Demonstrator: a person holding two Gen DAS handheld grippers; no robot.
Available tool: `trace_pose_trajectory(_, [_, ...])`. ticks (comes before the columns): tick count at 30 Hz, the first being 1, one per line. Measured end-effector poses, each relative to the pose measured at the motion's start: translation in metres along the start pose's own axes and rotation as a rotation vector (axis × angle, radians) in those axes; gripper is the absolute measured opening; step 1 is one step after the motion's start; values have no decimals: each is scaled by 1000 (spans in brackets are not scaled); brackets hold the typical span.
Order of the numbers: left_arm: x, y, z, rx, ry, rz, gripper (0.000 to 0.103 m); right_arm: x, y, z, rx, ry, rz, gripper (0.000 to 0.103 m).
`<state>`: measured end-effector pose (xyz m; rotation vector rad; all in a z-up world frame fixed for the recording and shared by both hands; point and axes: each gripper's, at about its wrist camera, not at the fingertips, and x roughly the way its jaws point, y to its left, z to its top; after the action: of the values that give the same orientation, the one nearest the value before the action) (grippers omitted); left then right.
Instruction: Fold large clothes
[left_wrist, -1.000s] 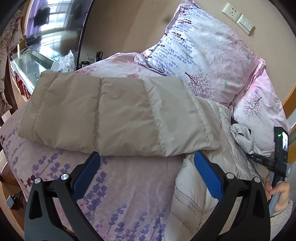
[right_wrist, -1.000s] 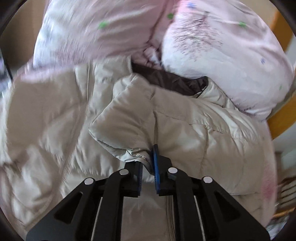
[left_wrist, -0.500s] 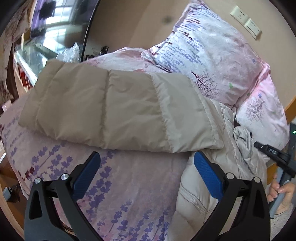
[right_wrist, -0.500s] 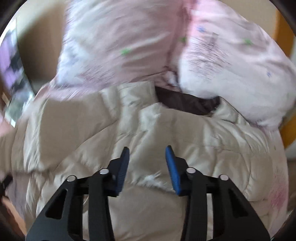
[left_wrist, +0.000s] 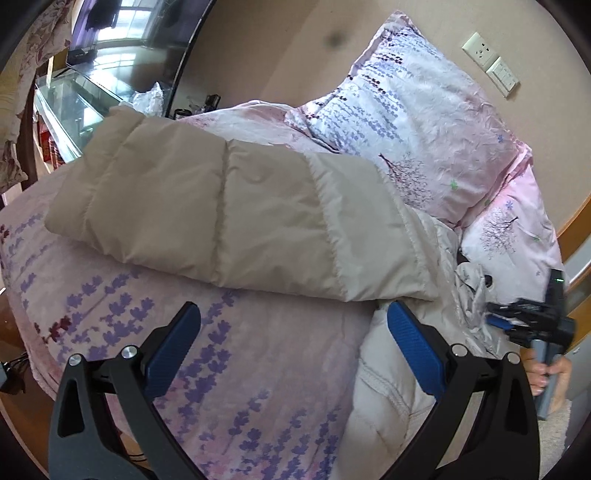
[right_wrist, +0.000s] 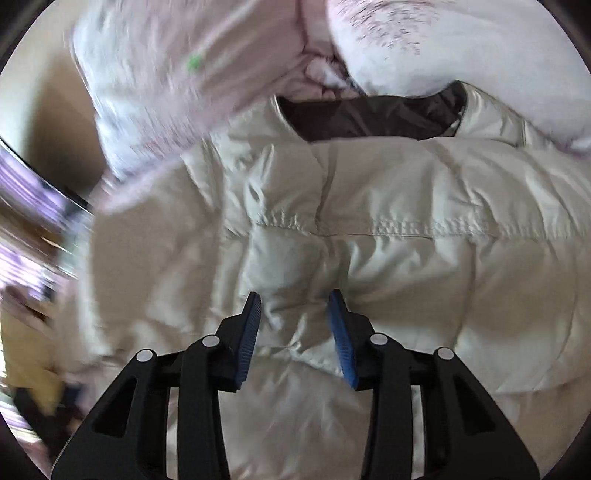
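1. A beige quilted puffer jacket (left_wrist: 236, 206) lies on a bed with a pink cover printed with purple lavender sprigs (left_wrist: 229, 369). One padded sleeve stretches sideways across the cover; the jacket's body bunches toward the pillows.
2. Left gripper (left_wrist: 293, 347), black with blue pads: jaws wide apart, nothing between them, hovering over the bed cover just short of the sleeve's lower edge.
3. Right gripper (right_wrist: 295, 332): jaws opening, blue pads apart. Puffy jacket fabric sits beneath and between them; the pads do not press on it.
4. In the right wrist view the jacket's dark brown lining (right_wrist: 369, 114) shows at the collar, up against the pillows. This view is motion-blurred on its left side.
5. Two floral pillows in white and pink (left_wrist: 417, 122) lean at the head of the bed.
6. In the left wrist view a person's hand (left_wrist: 550, 376) grips the right gripper's handle at the far right edge.
7. White wall socket and switch (left_wrist: 491, 62) on the beige wall above the pillows.
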<state>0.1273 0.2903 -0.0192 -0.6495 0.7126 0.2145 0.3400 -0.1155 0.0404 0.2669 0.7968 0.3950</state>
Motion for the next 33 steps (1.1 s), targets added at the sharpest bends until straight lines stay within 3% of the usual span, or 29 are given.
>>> trace_pose_trajectory(3, [2, 9, 4, -47, 22, -19, 101, -29, -11, -5, 11, -44, 11, 58])
trace_pose_trajectory(13, [0, 53, 18, -355, -15, -34, 96, -64, -36, -27, 23, -53, 83, 58])
trace_pose_trajectory(20, [-2, 89, 28, -572, -60, -36, 62, -66, -35, -34, -11, -47, 76, 58])
trace_pose_trajectory(24, [-2, 104, 32, -653, -82, -2, 42, -70, -34, -38, -37, -59, 60, 59])
trace_pose_trajectory(26, [0, 110, 35, -667, -79, 16, 22, -72, -35, -39, -43, -63, 55, 61])
trace_pose_trajectory(28, [1, 112, 39, -663, -79, 16, 12, -76, -38, -41, -44, -69, 49, 61])
trace_pose_trajectory(33, [-15, 86, 62, -561, -130, -5, 5, -88, -47, -42, -46, -102, 15, 62])
